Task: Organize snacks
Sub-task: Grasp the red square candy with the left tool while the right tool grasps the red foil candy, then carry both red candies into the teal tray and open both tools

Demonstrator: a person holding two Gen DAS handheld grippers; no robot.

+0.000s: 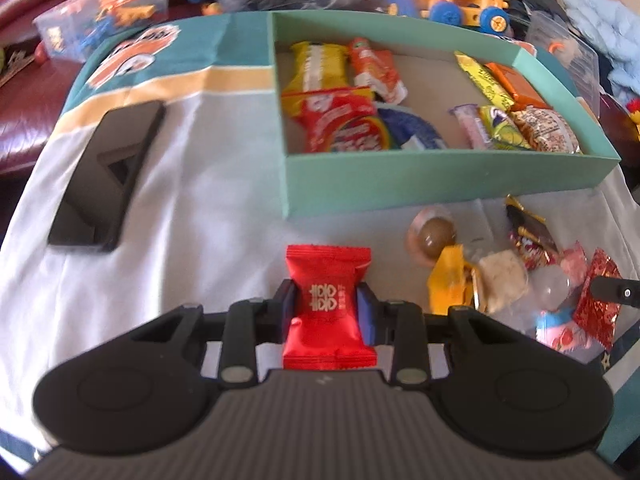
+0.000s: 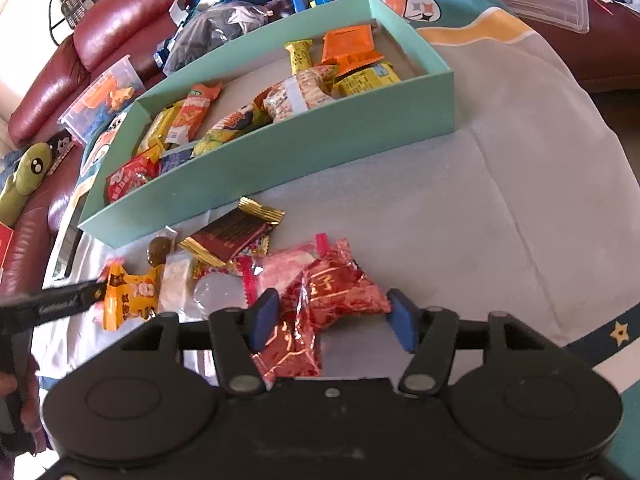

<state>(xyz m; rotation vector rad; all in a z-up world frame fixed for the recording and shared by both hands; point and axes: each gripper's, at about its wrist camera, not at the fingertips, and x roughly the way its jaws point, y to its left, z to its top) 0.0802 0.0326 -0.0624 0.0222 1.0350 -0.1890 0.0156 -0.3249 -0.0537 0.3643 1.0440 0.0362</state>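
Red packet (image 1: 329,304) pinched between left gripper (image 1: 328,306) pads, near edge of cloth, green box (image 1: 440,176) beyond. Packet best lifted clear over box wall before release. Right gripper (image 2: 330,316) spread around red foil candy (image 2: 344,292), not yet squeezed.

Glossy red foil pkt (image 1: 329,304), matt card box (image 1: 440,178)

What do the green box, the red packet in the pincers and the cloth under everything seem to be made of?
The green box looks like matte card: flat thin walls, crisp folded corners, pale bare inside. The red packet, pinched in the left gripper, seems to be smooth plastic film, with crimped sawtooth ends and a soft sheen. The cloth looks like woven cotton or similar, printed, with creases and soft folds.
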